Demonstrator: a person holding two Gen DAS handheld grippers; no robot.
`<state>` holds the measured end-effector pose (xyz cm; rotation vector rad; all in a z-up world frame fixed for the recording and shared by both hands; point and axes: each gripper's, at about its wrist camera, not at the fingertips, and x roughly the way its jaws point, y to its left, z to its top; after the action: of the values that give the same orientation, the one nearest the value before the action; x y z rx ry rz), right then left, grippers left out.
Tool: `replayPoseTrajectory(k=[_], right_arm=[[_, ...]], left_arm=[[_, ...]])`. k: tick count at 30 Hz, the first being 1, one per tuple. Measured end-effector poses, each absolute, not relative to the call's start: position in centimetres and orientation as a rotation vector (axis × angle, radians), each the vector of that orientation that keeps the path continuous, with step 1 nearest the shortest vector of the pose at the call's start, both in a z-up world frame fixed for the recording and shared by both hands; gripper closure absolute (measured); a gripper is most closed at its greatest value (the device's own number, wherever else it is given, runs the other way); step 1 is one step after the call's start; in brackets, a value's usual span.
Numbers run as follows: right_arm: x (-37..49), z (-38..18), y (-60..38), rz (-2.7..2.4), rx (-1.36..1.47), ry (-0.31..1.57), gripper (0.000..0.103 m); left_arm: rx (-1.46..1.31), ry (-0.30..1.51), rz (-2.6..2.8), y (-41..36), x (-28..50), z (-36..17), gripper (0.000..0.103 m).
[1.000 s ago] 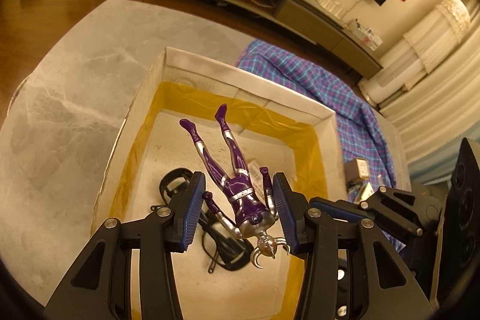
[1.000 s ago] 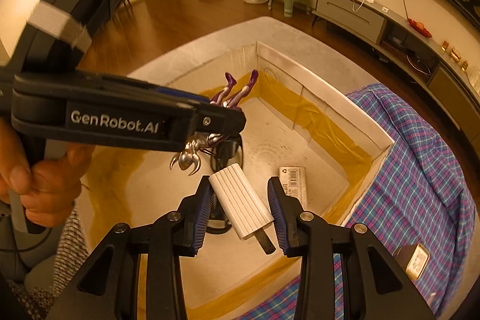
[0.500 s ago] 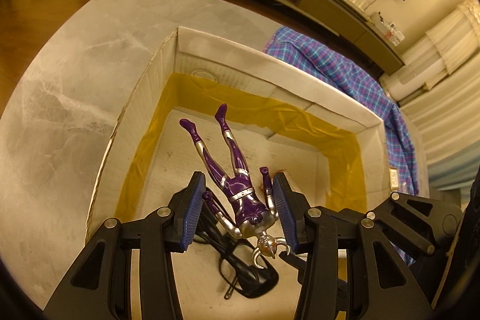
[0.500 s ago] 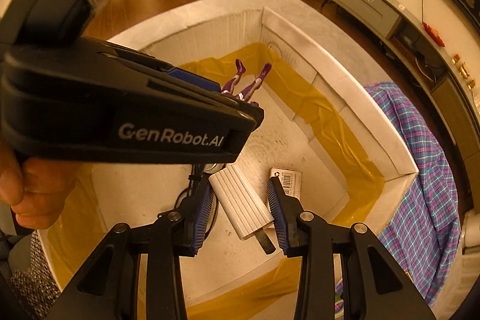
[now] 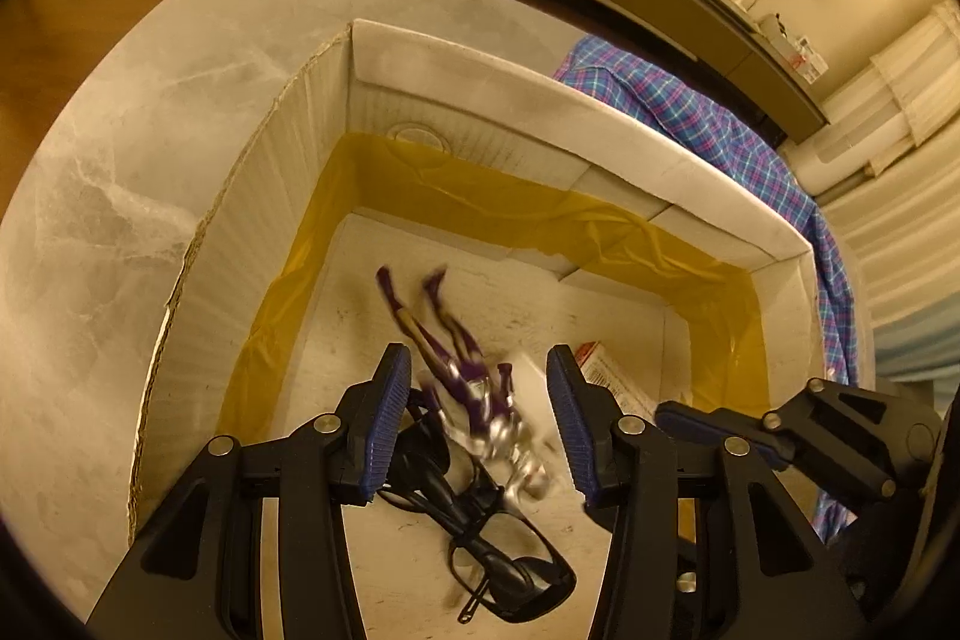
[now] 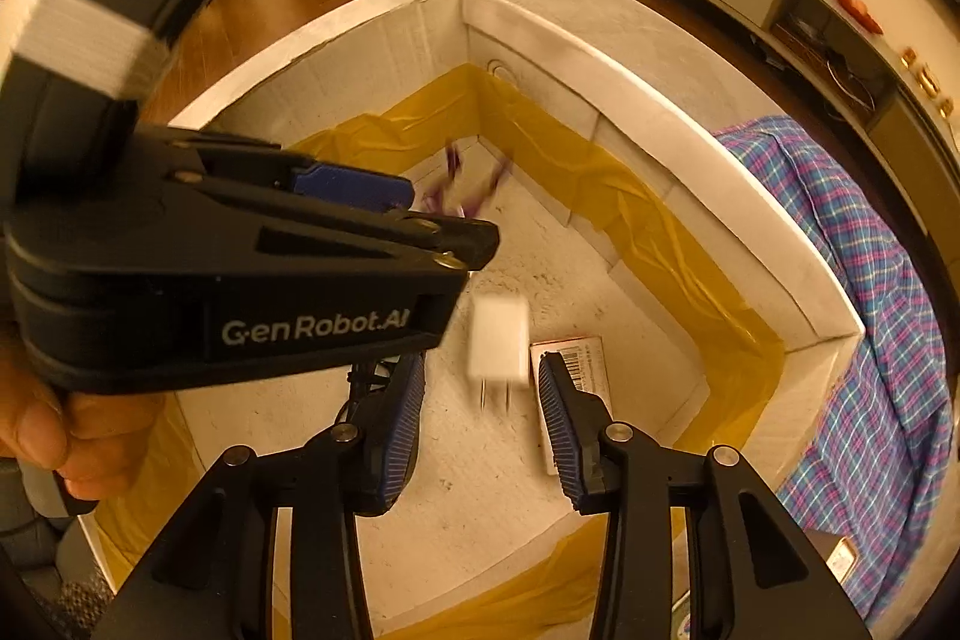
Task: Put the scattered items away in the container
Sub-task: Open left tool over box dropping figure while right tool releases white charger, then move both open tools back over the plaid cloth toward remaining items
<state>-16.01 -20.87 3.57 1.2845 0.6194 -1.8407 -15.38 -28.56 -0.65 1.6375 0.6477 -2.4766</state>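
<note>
Both grippers hover over a white cardboard box [image 5: 540,100] with yellow tape inside. My left gripper [image 5: 477,421] is open; the purple and silver toy figure [image 5: 462,376] is blurred below it, falling free between the fingers. My right gripper [image 6: 480,412] is open; the white charger plug [image 6: 498,346] is blurred, dropping out from between its fingers. Black glasses [image 5: 486,538] and a small barcoded box [image 6: 576,358] lie on the box floor. The left gripper's body [image 6: 240,280] fills the left of the right wrist view.
The box [image 6: 600,58] stands on a grey marble table [image 5: 120,160]. A blue plaid cloth [image 6: 870,280] lies right of the box, with a small item [image 6: 840,562] on it. The right gripper [image 5: 780,436] shows at the right of the left wrist view.
Both grippers have opened. The toy figure has left the left gripper and the white plug has left the right gripper; both are dropping into the box.
</note>
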Motion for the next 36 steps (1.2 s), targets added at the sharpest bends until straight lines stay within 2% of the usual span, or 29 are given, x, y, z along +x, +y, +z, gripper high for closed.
replayPoseTrajectory(k=[5,10,19,36], right_arm=[[-15.6,4.5,-19.3,-1.851,1.275,0.555,0.059],[-14.0,5.3,-17.6,-1.851,1.259,0.484,0.052],[-11.7,6.2,-15.0,-1.87,1.202,0.329,0.05],[-4.4,9.4,-9.7,-1.978,0.953,0.113,0.048]], left_arm=[[1.637,0.641,-2.466,-28.3,-15.2,-0.3,0.053],[1.628,0.629,-2.463,-27.9,-14.4,0.4,0.053],[1.585,0.589,-2.488,-26.9,-11.6,3.0,0.053],[1.439,0.312,-2.723,-20.5,-3.8,8.1,0.053]])
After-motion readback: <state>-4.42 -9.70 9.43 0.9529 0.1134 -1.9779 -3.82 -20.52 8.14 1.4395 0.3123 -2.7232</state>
